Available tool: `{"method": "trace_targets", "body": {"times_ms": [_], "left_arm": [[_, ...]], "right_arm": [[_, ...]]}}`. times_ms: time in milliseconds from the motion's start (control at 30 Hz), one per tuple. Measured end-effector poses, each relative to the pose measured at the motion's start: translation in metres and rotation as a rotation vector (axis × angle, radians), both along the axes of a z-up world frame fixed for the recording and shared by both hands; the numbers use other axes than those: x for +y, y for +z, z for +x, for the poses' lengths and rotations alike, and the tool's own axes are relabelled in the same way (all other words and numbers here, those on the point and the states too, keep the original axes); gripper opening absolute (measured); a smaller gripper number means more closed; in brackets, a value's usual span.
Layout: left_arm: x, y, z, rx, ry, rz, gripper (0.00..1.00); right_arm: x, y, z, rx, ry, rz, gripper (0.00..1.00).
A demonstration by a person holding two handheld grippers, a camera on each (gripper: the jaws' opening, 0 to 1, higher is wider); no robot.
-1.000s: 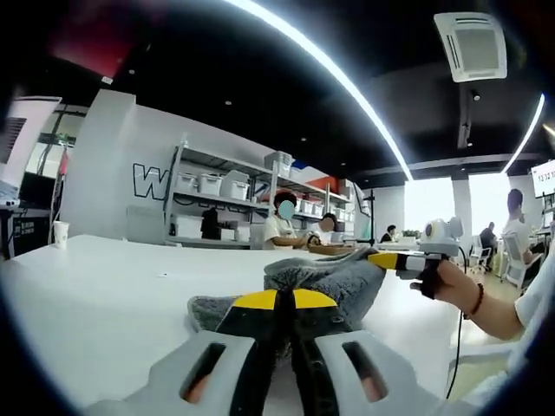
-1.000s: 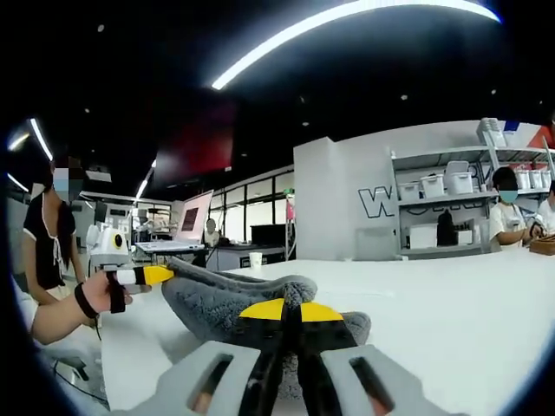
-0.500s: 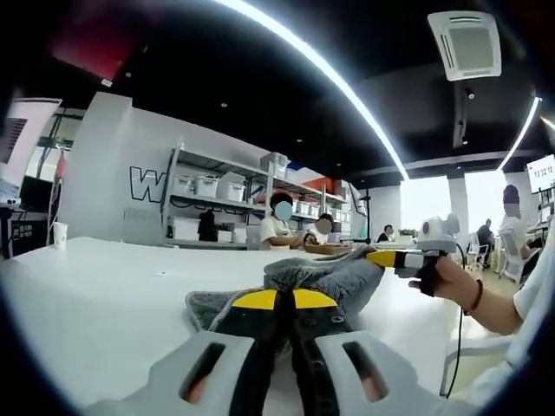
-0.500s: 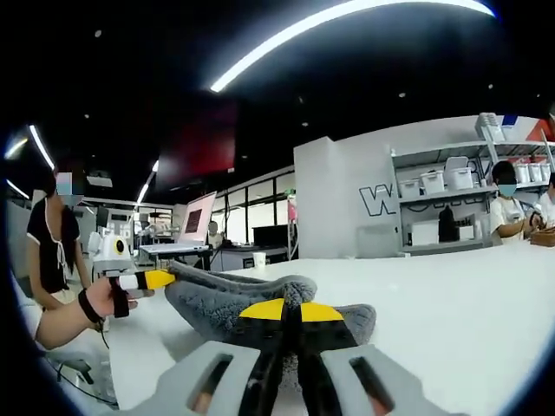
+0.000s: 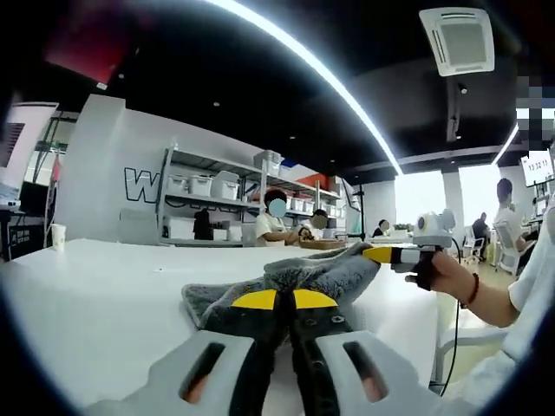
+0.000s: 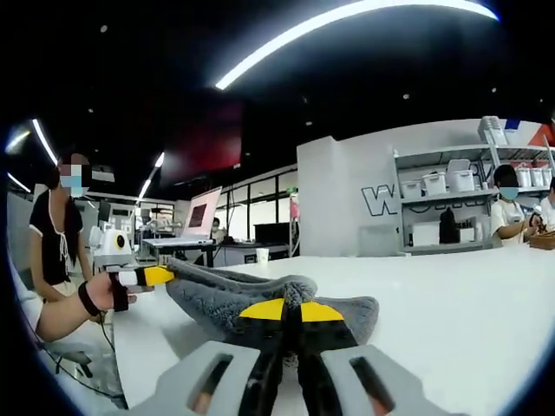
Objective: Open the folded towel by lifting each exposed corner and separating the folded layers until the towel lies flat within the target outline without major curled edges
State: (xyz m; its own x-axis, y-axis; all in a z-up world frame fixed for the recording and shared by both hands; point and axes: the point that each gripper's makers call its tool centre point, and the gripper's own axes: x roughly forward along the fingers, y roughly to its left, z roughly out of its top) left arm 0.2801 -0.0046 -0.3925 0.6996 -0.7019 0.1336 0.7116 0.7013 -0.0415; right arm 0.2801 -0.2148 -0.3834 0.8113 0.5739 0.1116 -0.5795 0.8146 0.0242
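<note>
We hold the soft, limp grey towel [image 5: 321, 276] bunched on the white worktop [image 5: 95, 286], left tongs [image 5: 276, 300] and right tongs [image 6: 290, 310] each pinching a corner, the best grip points.

Between my yellow-tipped plastic jaws, the towel [image 5: 321, 276] is grey, fuzzy, matt cloth. Beneath my grippers the table [image 6: 468, 303] looks smooth, white and faintly glossy.

White table [image 5: 95, 286], shelving [image 5: 204, 208] along white wall, ceiling light strip [image 5: 329, 74].
</note>
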Motion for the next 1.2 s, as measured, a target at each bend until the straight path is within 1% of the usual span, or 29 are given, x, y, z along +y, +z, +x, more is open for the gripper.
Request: {"method": "trace_targets", "body": {"times_ms": [67, 233, 333, 433, 500, 633, 800, 933, 1033, 1100, 1200], "left_arm": [[-0.001, -0.002, -0.003, -0.005, 0.003, 0.018, 0.04], [0.000, -0.005, -0.005, -0.008, 0.001, 0.026, 0.04], [0.001, -0.010, -0.006, 0.000, -0.002, 0.029, 0.04], [0.000, -0.007, -0.009, -0.005, -0.002, 0.024, 0.04], [-0.001, -0.009, -0.011, -0.008, -0.001, 0.038, 0.04], [-0.001, -0.009, -0.013, -0.010, -0.003, 0.040, 0.04], [0.000, -0.011, -0.017, -0.005, -0.005, 0.055, 0.04], [0.001, -0.012, -0.020, -0.002, -0.002, 0.064, 0.05], [0.001, -0.013, -0.022, 0.009, -0.005, 0.061, 0.05], [0.002, -0.015, -0.023, 0.010, -0.003, 0.074, 0.05], [0.002, -0.015, -0.026, 0.014, -0.001, 0.075, 0.05]], "right_arm": [[0.000, -0.001, -0.002, 0.001, 0.006, -0.001, 0.00], [0.001, -0.005, -0.006, -0.001, 0.011, -0.006, 0.00], [0.001, -0.008, -0.009, 0.001, 0.026, -0.005, 0.00], [0.001, -0.010, -0.011, 0.004, 0.031, -0.009, 0.00], [0.001, -0.012, -0.012, 0.005, 0.031, -0.015, 0.00], [0.001, -0.015, -0.014, 0.008, 0.037, -0.020, 0.00], [0.002, -0.016, -0.020, 0.001, 0.051, -0.037, 0.00], [0.004, -0.020, -0.024, 0.004, 0.066, -0.068, 0.00], [0.004, -0.024, -0.026, 0.010, 0.063, -0.077, 0.00], [0.004, -0.025, -0.027, 0.009, 0.062, -0.088, 0.00], [0.004, -0.025, -0.028, 0.014, 0.063, -0.087, 0.00]]}}
